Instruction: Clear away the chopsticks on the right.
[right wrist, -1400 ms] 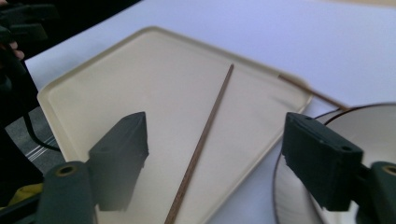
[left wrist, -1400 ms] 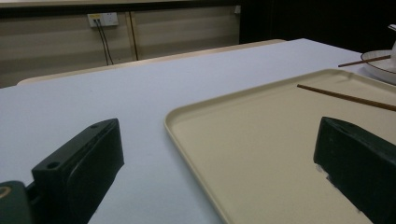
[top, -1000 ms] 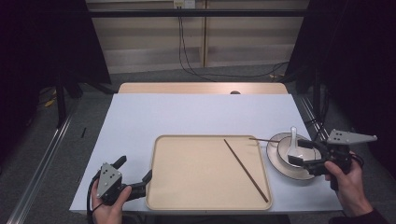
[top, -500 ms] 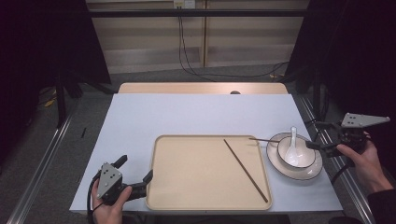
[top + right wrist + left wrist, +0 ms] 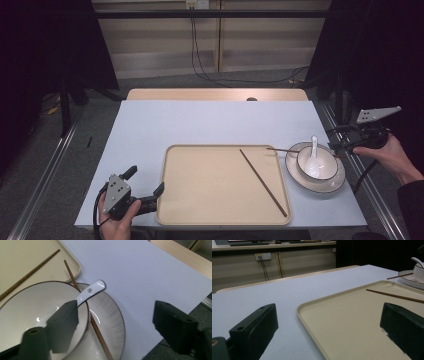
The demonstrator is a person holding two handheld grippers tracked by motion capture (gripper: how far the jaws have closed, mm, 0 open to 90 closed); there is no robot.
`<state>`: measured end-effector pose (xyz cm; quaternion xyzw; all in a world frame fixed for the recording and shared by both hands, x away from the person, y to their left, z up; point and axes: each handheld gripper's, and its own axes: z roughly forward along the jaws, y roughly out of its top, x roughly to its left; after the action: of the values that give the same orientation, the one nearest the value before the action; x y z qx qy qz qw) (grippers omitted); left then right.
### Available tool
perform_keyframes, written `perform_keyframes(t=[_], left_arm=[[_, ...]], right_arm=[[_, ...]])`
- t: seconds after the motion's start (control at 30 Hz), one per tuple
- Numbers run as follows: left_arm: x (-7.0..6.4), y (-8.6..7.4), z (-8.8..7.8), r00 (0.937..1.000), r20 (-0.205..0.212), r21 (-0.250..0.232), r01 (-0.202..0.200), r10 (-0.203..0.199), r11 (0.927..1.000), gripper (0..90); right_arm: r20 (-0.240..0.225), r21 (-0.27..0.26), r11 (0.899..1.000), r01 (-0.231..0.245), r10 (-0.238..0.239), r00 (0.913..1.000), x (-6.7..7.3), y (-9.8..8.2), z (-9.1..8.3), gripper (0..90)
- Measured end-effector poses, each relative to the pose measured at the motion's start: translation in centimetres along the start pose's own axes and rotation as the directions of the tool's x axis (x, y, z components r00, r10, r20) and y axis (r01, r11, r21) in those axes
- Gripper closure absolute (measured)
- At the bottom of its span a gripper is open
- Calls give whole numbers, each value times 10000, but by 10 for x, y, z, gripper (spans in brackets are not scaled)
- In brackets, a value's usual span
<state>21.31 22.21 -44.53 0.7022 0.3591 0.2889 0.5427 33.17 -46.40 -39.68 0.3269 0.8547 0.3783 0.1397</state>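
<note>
jaws of my right gripper (image 5: 338, 145) have just been closing, nothing between them, beside the white ceramic bowl (image 5: 316, 163); left gripper (image 5: 148, 193) gapes idle. on the beige plastic tray (image 5: 215, 185) lies one brown wooden chopstick (image 5: 263, 182); its mate (image 5: 283, 149), resting on the plate rim, is left. its far end hides behind the bowl.

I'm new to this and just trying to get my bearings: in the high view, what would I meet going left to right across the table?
Left gripper → tray → chopstick on the tray → bowl with a spoon on its plate → right gripper.
</note>
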Motion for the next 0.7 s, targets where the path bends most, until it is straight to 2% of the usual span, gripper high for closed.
perform_keyframes(t=[0.03,0.1,0.2,0.27,0.3,0.43,0.6,0.7], left_arm=[[0,0,0,10000,-38,13,18,-18,10000,16],[0,0,0,10000,22,-5,47,-47,10000,16],[0,0,0,10000,8,2,32,-32,10000,16],[0,0,0,10000,-78,28,32,-32,10000,16],[0,0,0,10000,-10,41,44,-44,10000,16],[0,0,0,10000,-25,58,47,-47,10000,16],[0,0,1,10000,-33,62,21,-21,10000,16],[0,0,1,10000,-37,63,30,-30,10000,16]], right_arm=[[-20,113,9999,5,-5,10000,-4,0,0,318],[-64,354,9994,51,-49,10000,-9,-1,1,347],[-331,987,9947,294,-263,9991,-15,-5,7,419],[-609,1607,9851,612,-519,9968,-14,-10,14,507],[-609,1607,9851,612,-519,9968,-14,-10,14,507],[-783,2062,9743,906,-759,9940,-14,-15,19,628],[-1272,2114,9710,1114,-856,9882,-11,-16,20,668],[-1542,2437,9578,1523,-1168,9811,-5,-14,23,691]])
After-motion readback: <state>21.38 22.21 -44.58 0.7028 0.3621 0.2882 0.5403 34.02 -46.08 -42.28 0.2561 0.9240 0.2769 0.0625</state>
